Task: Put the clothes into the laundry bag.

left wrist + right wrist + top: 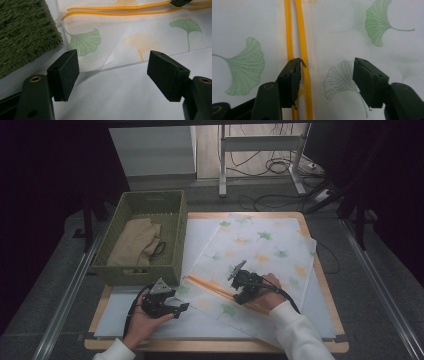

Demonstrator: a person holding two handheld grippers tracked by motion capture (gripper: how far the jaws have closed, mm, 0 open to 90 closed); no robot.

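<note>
Mesh bag (260, 252) | right gripper (325, 80): parted, straddling orange zipper (303, 50) | left gripper (112, 75): parted, empty

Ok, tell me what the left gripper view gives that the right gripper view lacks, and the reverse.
Left gripper view alone: the corner of the green woven basket, bare white table cover, and the mesh laundry bag's near edge lying ahead of the open left gripper.

Right gripper view alone: the right gripper over the bag, one jaw beside the zipper pull.

Both: ginkgo-leaf mesh and the orange zipper.
</note>
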